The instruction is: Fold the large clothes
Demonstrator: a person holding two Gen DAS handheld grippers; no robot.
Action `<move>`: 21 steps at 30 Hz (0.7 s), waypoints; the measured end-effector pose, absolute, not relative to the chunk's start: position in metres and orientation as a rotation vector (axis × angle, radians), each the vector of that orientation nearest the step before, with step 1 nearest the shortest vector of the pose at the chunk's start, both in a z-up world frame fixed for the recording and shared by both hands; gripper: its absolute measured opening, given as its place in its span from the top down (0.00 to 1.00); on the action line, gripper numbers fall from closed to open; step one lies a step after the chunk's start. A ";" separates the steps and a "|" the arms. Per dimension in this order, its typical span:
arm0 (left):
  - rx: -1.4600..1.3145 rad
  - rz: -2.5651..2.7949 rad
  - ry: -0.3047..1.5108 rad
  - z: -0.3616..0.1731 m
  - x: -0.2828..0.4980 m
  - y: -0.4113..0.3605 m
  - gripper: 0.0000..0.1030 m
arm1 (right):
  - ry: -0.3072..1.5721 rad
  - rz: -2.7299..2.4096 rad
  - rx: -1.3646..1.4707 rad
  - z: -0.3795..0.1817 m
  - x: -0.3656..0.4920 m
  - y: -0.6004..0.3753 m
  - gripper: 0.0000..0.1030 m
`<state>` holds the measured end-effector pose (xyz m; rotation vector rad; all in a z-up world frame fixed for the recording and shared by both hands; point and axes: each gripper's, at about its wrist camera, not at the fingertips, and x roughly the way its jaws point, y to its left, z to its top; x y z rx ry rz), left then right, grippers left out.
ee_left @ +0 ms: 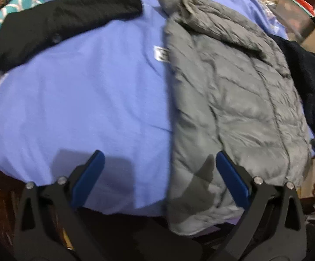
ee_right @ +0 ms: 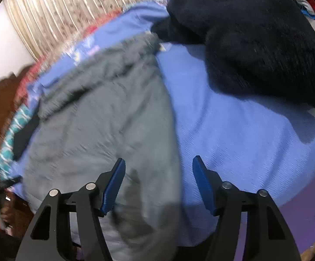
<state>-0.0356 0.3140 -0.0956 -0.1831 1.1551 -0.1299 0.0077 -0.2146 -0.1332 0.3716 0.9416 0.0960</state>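
Grey quilted puffer jacket (ee_left: pixel 233 100) flat on blue bedsheet (ee_left: pixel 81 97) — L gripper (ee_left: pixel 157 161) + R gripper (ee_right: pixel 158 163) above its near hem, both jaws apart (nothing between); black knit garment (ee_left: pixel 66 21) to jacket's left.

Grey jacket (ee_right: pixel 105 134) beside dark fleece (ee_right: pixel 255 43)

light: dim indoor, soft shadows near bottom | blur: heavy in right view | edges: fisheye-curved, dark corners

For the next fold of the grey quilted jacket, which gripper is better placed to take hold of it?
Probably the right gripper: its open jaws straddle the long edge of the grey quilted jacket on the blue bedsheet. The left gripper, also open, hangs mostly over bare sheet, with only one finger above the jacket.
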 end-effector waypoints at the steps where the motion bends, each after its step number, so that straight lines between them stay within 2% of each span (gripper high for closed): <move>1: -0.169 -0.143 1.154 -0.097 -0.036 0.307 0.09 | 0.952 0.110 0.398 -0.138 0.007 -0.218 0.27; 2: -0.145 -0.163 1.158 -0.098 -0.036 0.298 0.18 | 0.967 0.128 0.424 -0.142 0.007 -0.219 0.43; 3: -0.125 -0.171 1.163 -0.100 -0.036 0.291 0.29 | 0.978 0.133 0.425 -0.143 0.006 -0.217 0.64; 4: -0.092 -0.166 1.163 -0.100 -0.037 0.285 0.40 | 0.965 0.155 0.429 -0.141 0.003 -0.215 0.73; 5: -0.029 -0.147 1.165 -0.101 -0.038 0.277 0.59 | 0.937 0.155 0.419 -0.135 -0.002 -0.214 0.76; 6: 0.003 -0.135 1.166 -0.102 -0.037 0.274 0.67 | 0.911 0.131 0.397 -0.129 -0.007 -0.215 0.76; 8: 0.011 -0.119 1.180 -0.104 -0.034 0.274 0.74 | 0.887 0.094 0.417 -0.127 -0.008 -0.224 0.76; 12: -0.003 -0.105 1.196 -0.106 -0.030 0.279 0.74 | 0.946 0.105 0.476 -0.148 -0.001 -0.226 0.76; 14: -0.007 -0.108 1.192 -0.103 -0.031 0.280 0.72 | 0.926 0.162 0.556 -0.147 -0.007 -0.233 0.70; 16: -0.042 -0.131 1.196 -0.098 -0.038 0.289 0.63 | 0.898 0.228 0.632 -0.144 -0.018 -0.243 0.64; 18: -0.078 -0.154 1.194 -0.094 -0.048 0.297 0.43 | 0.894 0.290 0.666 -0.141 -0.031 -0.250 0.50; 20: -0.093 -0.158 1.192 -0.093 -0.061 0.305 0.34 | 0.908 0.322 0.645 -0.137 -0.041 -0.252 0.41; 21: -0.101 -0.162 1.192 -0.093 -0.070 0.310 0.32 | 0.922 0.336 0.629 -0.136 -0.046 -0.251 0.37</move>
